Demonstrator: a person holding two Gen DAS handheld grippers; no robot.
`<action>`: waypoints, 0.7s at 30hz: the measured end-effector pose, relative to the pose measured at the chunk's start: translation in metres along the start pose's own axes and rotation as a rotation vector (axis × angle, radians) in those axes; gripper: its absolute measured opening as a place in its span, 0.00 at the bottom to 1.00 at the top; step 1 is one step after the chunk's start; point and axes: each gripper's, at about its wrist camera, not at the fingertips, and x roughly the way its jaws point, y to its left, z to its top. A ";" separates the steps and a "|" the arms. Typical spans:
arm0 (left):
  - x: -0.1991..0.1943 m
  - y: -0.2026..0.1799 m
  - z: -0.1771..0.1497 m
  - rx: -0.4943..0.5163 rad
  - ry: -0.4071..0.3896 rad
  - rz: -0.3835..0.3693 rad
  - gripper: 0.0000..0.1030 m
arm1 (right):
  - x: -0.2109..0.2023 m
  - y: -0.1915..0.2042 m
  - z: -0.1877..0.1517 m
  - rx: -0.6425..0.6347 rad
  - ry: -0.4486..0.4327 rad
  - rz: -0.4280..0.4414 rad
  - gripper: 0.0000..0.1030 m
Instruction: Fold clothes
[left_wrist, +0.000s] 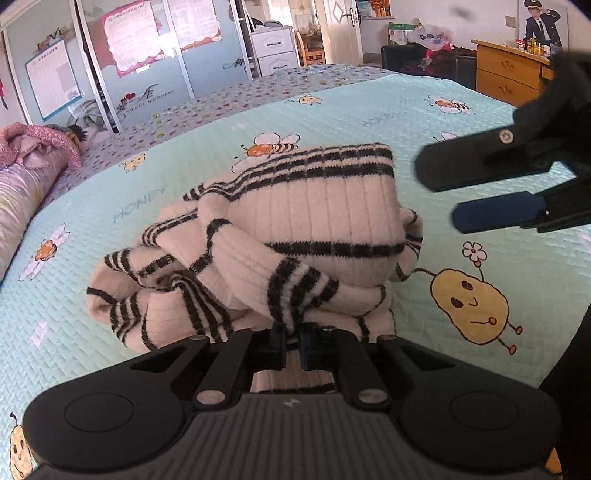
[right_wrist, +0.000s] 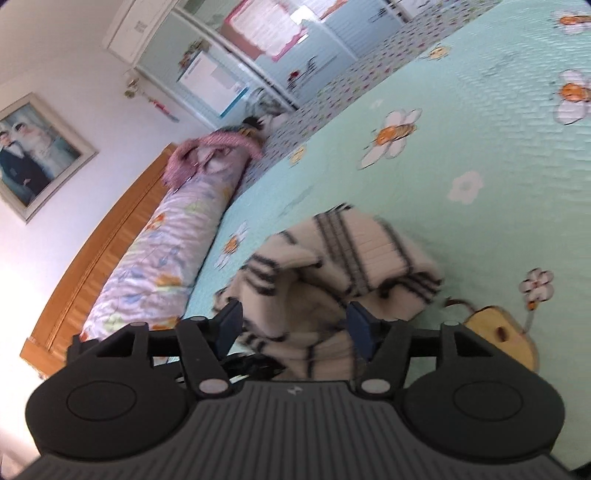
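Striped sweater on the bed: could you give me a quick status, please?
Left gripper shut on striped sweater. Right gripper open, beside it. Sweater bunched on green quilt. Nothing blocking.

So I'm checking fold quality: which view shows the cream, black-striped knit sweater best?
The left wrist view: the cream, black-striped knit sweater is sharp, fully visible, bunched. The right wrist view shows it blurred, partly behind the hand-held gripper fingers.

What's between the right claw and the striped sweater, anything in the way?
Nothing visible. The right claw hangs open beside the bunched striped sweater, with only bare bedspread between them. The left claw is shut on the sweater's near edge, clear of that gap.
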 end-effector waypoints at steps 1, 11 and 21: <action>-0.001 0.001 0.001 0.001 -0.002 0.002 0.06 | 0.000 -0.005 0.001 0.020 -0.011 -0.016 0.67; -0.006 0.004 0.004 0.012 -0.006 0.011 0.06 | 0.046 -0.050 0.007 0.254 -0.009 -0.072 0.72; -0.006 0.008 0.005 0.019 -0.003 0.006 0.06 | 0.091 -0.063 0.006 0.421 0.047 0.007 0.73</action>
